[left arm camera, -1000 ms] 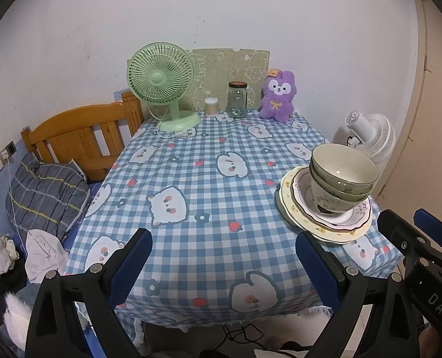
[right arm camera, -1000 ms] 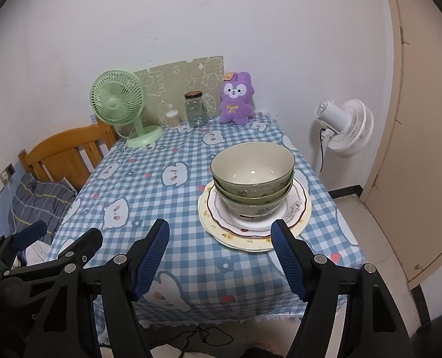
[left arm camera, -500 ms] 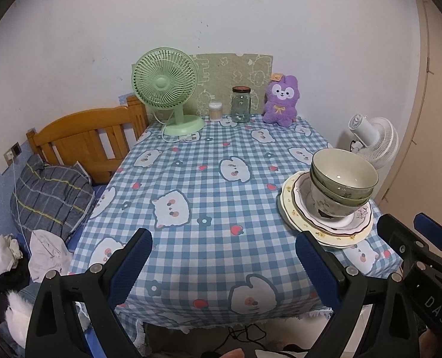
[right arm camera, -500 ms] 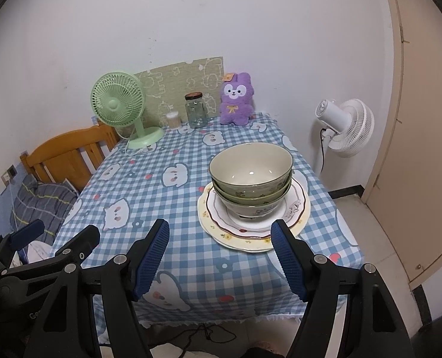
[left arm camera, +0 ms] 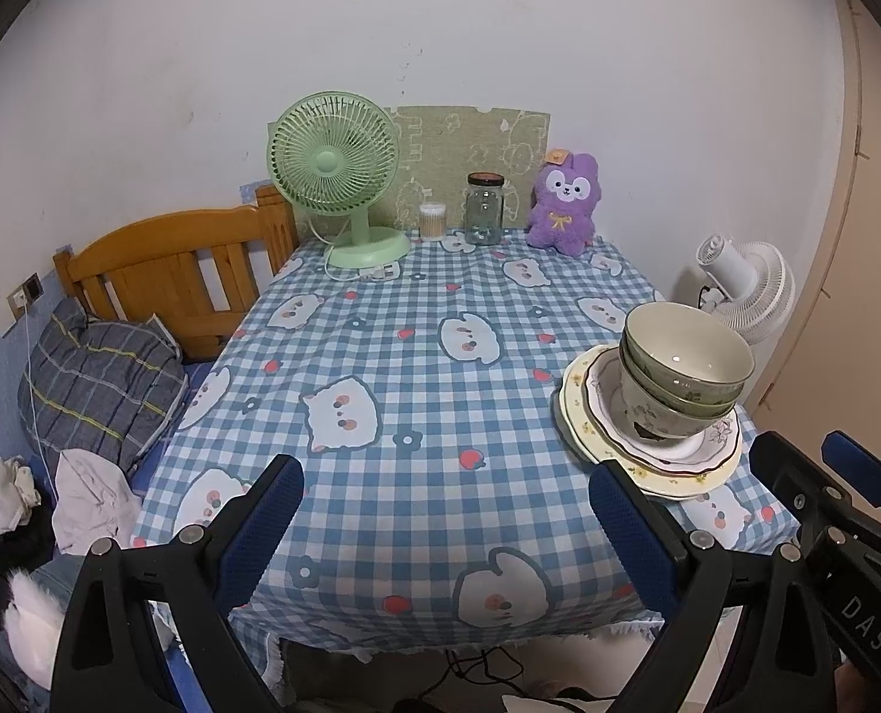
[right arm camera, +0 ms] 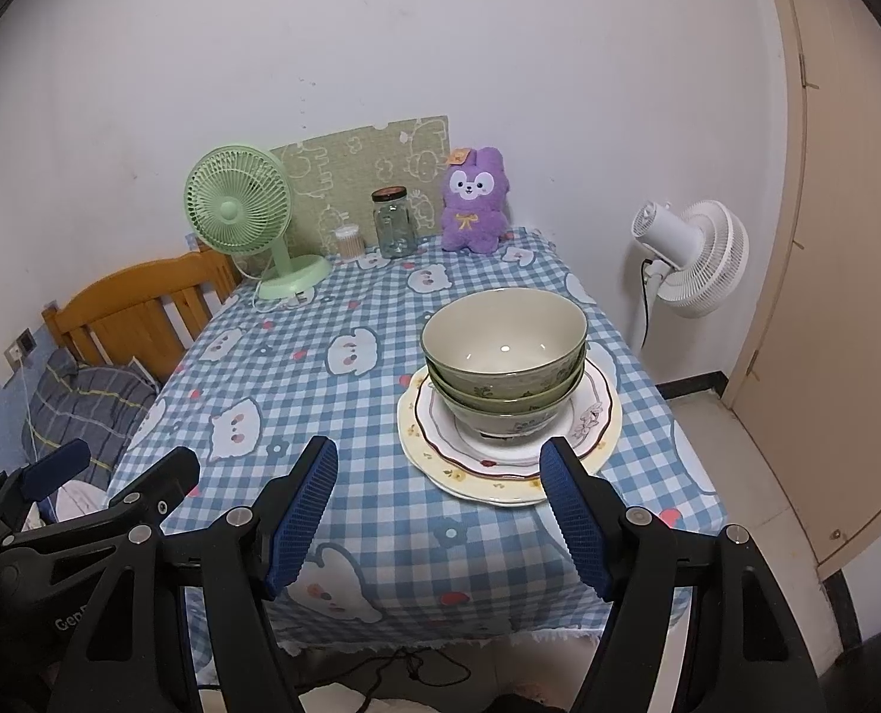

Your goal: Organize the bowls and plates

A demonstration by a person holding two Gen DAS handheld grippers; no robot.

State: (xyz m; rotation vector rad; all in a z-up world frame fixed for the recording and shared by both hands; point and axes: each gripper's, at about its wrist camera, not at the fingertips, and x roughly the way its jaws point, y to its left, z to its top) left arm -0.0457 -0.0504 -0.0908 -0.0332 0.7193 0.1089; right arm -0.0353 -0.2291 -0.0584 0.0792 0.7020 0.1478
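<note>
Three nested greenish bowls sit on a stack of plates near the table's front right edge. The same bowls and plates show at the right in the left wrist view. My right gripper is open and empty, held off the table's front edge in front of the stack. My left gripper is open and empty, in front of the table's middle. The right gripper also shows at the lower right in the left wrist view.
A blue checked tablecloth covers the table. At the back stand a green fan, a glass jar, a small cotton swab jar and a purple plush toy. A wooden bed frame is left, a white floor fan right.
Both grippers have drawn back and risen a little from the table, so the table and stack look slightly farther. Both stay open and empty.
</note>
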